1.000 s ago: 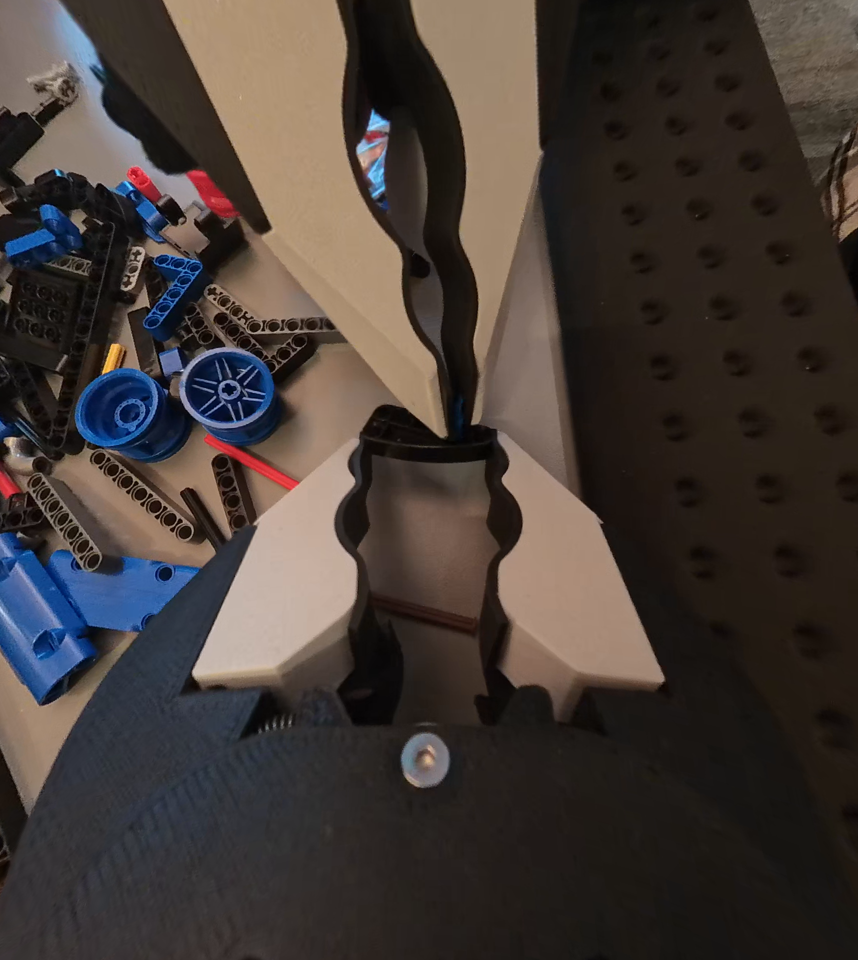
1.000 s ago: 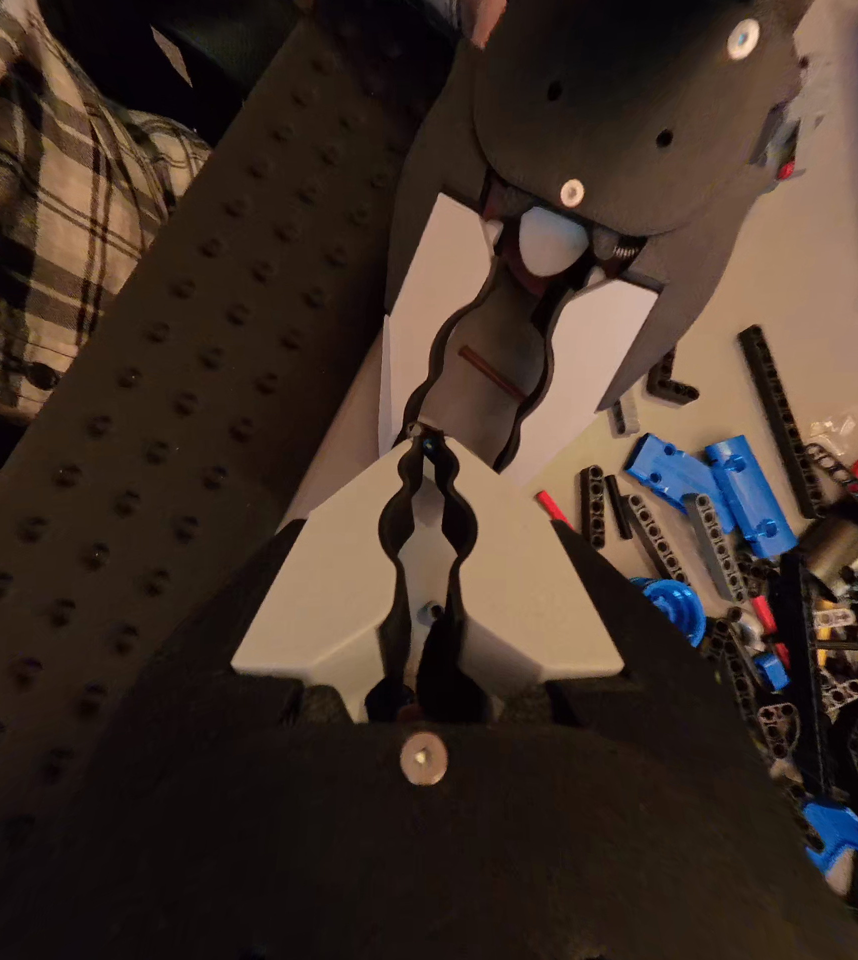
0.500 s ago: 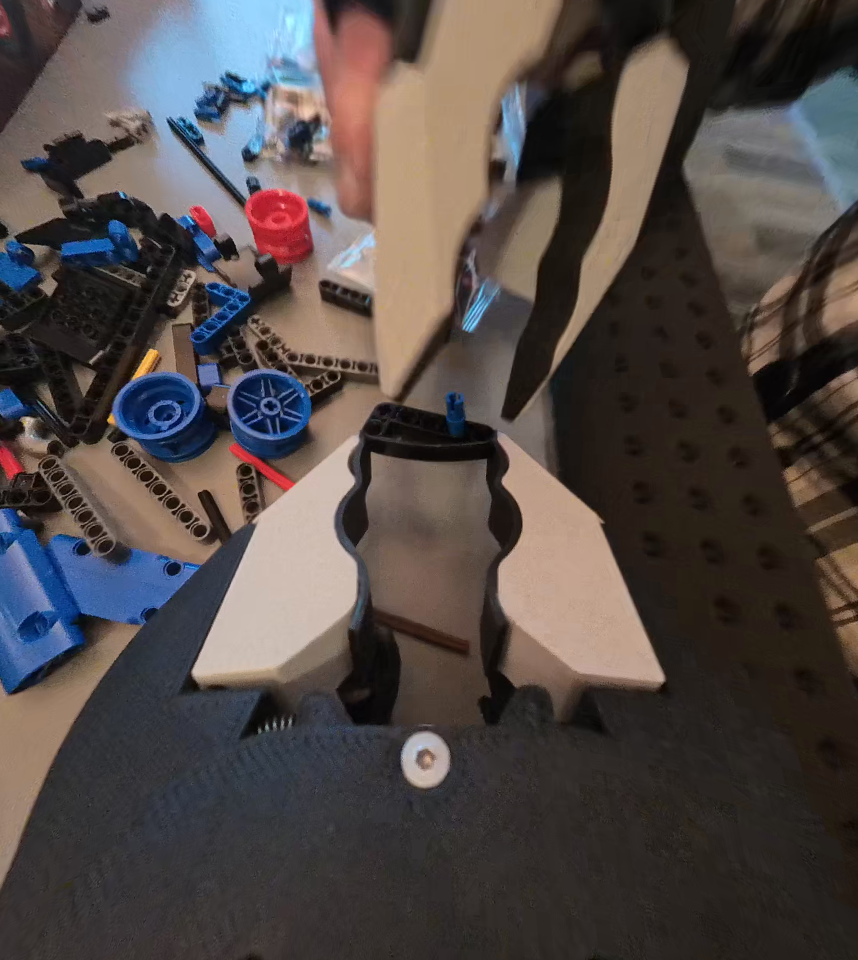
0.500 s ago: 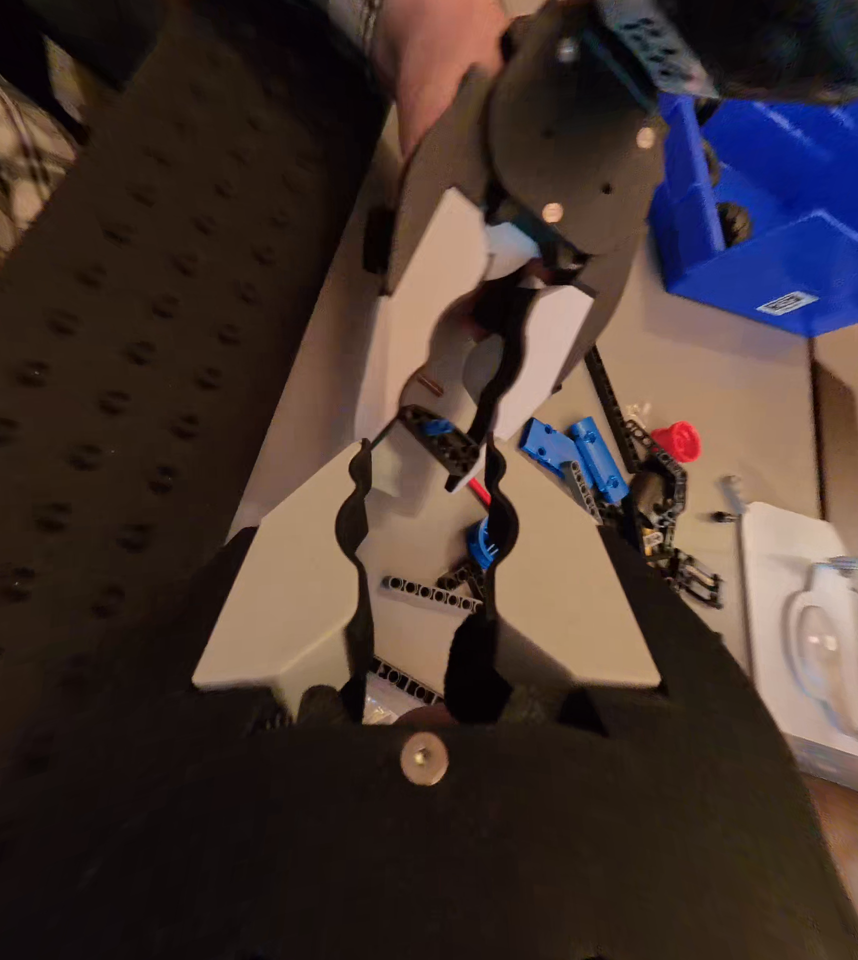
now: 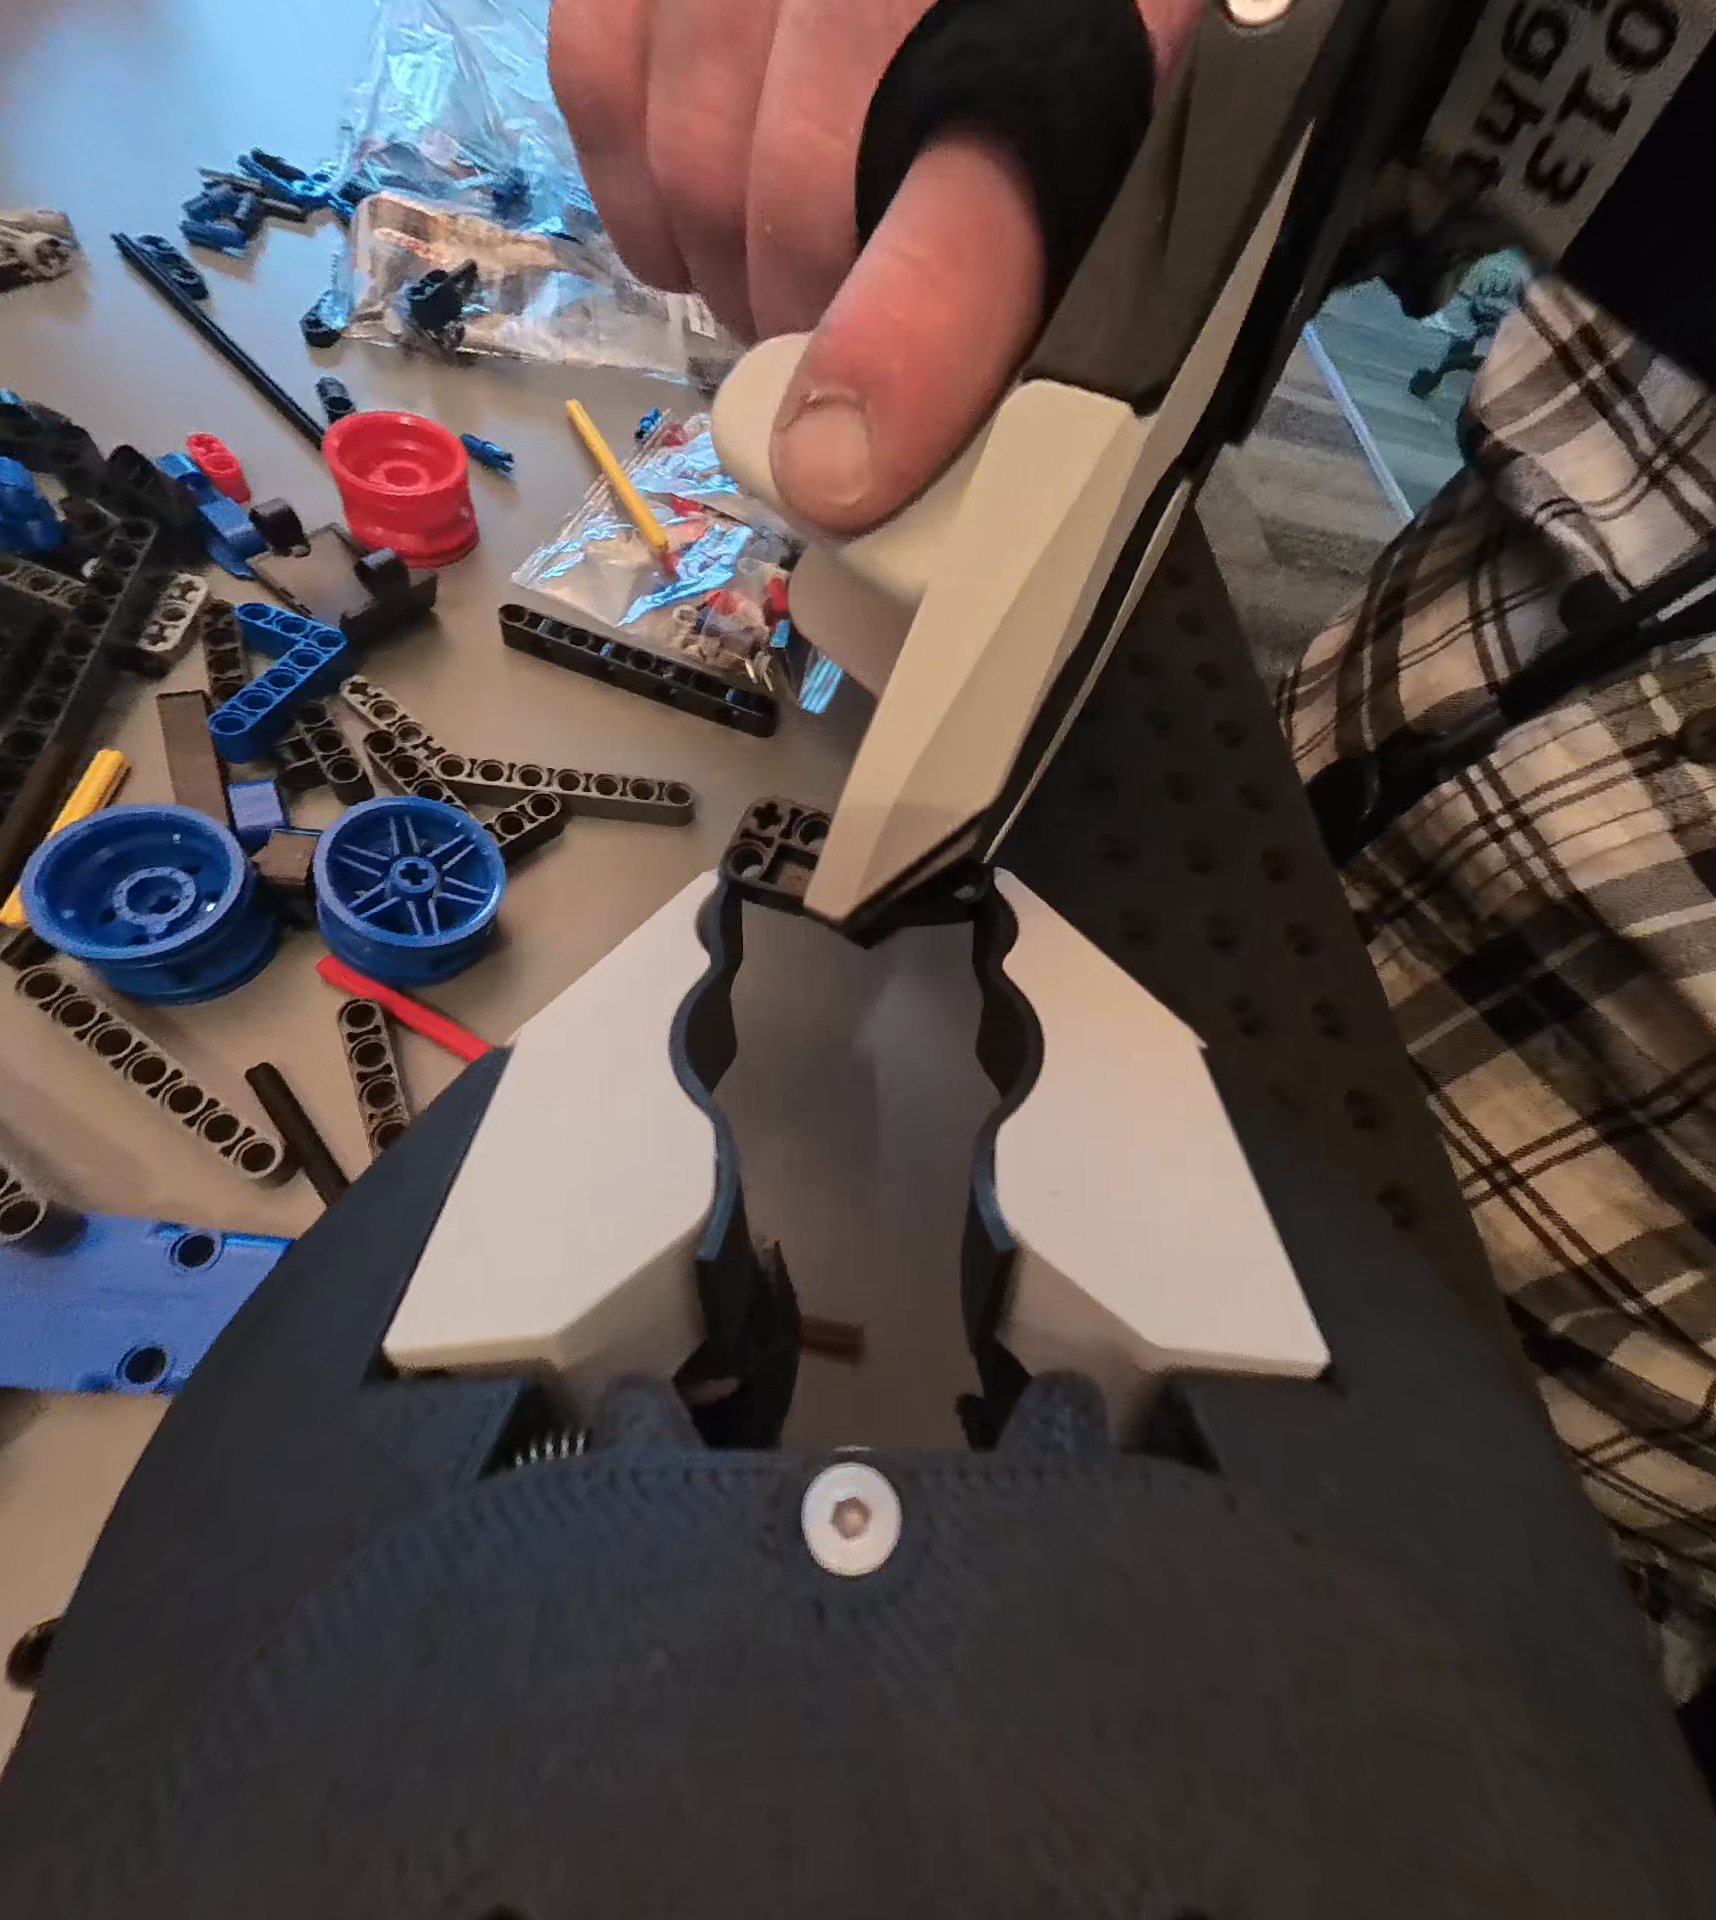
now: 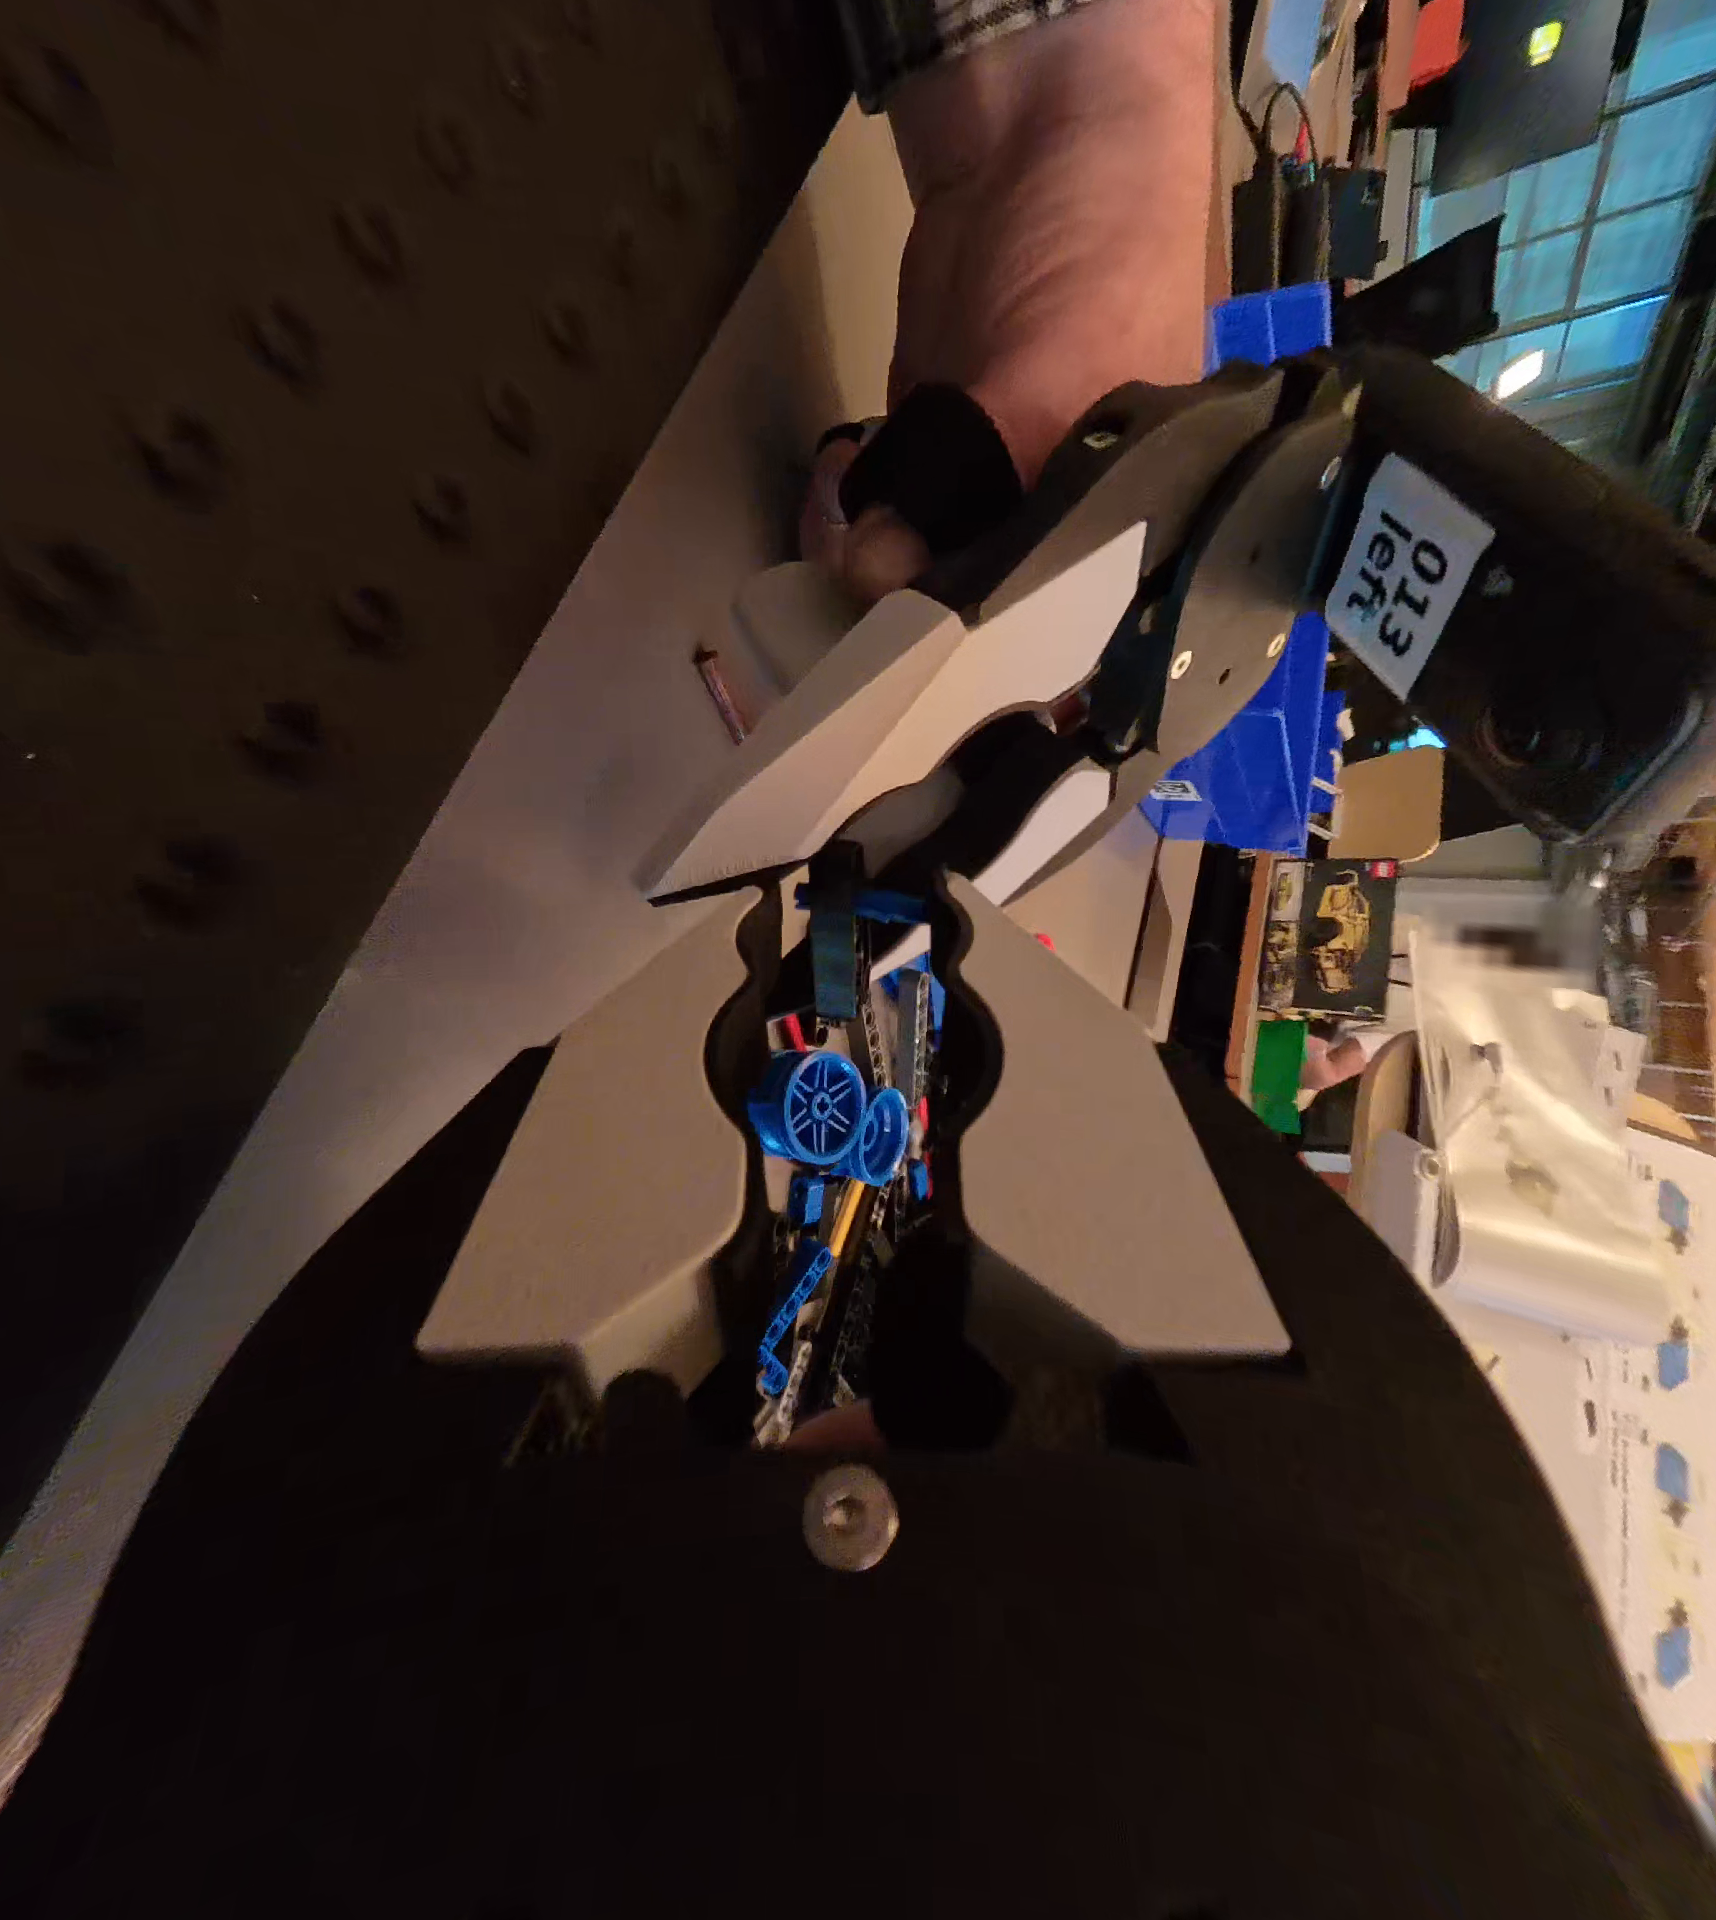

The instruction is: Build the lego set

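Left gripper (image 5: 859, 894) first: its jaws are clamped on a black beam (image 5: 776, 842), held crosswise at the very tips, clear of the bench (image 5: 625, 883). In the left wrist view the beam's cross-hole end pokes out past the left-hand tip.

The right gripper (image 6: 864, 899) comes down from above, nose meeting the beam right between my left tips, a hand (image 5: 781, 208) wrapped round its grip. From its own camera I see the beam edge-on with a blue pin (image 6: 885, 904) running crosswise through its top. The right jaws sit partly apart, one either side of that pin, close against its ends. I cannot tell whether they're actually squeezing it.

Off to the left on the bench, the loose parts: two blue wheels (image 5: 407, 888) side by side, a red wheel (image 5: 402, 483) farther back, grey and black beams scattered around, and clear bags (image 5: 542, 208) of small pieces at the far end. A plaid shirt (image 5: 1612, 935) fills the right edge.
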{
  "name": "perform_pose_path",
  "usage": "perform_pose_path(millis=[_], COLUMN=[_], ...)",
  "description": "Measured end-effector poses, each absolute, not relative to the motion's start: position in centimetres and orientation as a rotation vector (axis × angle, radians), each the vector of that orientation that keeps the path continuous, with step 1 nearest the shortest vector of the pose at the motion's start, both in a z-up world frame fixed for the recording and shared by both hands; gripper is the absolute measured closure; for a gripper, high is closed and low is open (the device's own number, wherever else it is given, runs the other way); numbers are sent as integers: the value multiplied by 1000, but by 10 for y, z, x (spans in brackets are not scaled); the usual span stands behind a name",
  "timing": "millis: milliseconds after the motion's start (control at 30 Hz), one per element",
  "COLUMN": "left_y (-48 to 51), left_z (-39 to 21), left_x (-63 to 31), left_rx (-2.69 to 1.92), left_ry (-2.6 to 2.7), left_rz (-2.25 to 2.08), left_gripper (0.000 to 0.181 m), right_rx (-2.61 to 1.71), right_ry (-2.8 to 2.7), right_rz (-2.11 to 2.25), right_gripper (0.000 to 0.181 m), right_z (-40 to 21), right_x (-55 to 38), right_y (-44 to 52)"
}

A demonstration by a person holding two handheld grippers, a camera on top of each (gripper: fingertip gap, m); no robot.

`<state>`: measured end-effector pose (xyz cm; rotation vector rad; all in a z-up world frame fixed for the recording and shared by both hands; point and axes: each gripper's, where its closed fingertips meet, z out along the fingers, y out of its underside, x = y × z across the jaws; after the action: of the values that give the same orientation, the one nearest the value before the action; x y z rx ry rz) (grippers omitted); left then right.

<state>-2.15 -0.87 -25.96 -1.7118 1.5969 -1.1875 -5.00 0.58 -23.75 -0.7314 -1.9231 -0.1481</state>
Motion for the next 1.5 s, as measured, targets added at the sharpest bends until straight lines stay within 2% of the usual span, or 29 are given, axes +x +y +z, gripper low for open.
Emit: perform_pose_path(millis=[500,733,867,1067,1433,1500], left_y=[-11,6,14,21,36,29], left_z=[-264,-228,-212,-206,-181,-180], left_x=[-16,-9,-7,-5,-2,4], left_rx=[-1712,-1647,-1601,-1586,-1421,-1383], left_ry=[1626,1417,1339,1288,1236,1274], left_rz=[-1191,-1317,-1341,-1330,-1099,-1075], left_gripper=[140,138,144,142,158,170], right_rx=[-795,-905,-1000,-1031,-1135,-1144], right_ry=[-1912,-1715,-1579,-1529,-1349,-1334], right_rz=[-117,32,198,270,753,806], right_gripper=[161,160,160,160,160,159], right_z=[-242,-204,-185,-178,-150,-148], right_x=[-48,-41,-35,-30,-22,-21], right_y=[4,22,29,32,26,25])
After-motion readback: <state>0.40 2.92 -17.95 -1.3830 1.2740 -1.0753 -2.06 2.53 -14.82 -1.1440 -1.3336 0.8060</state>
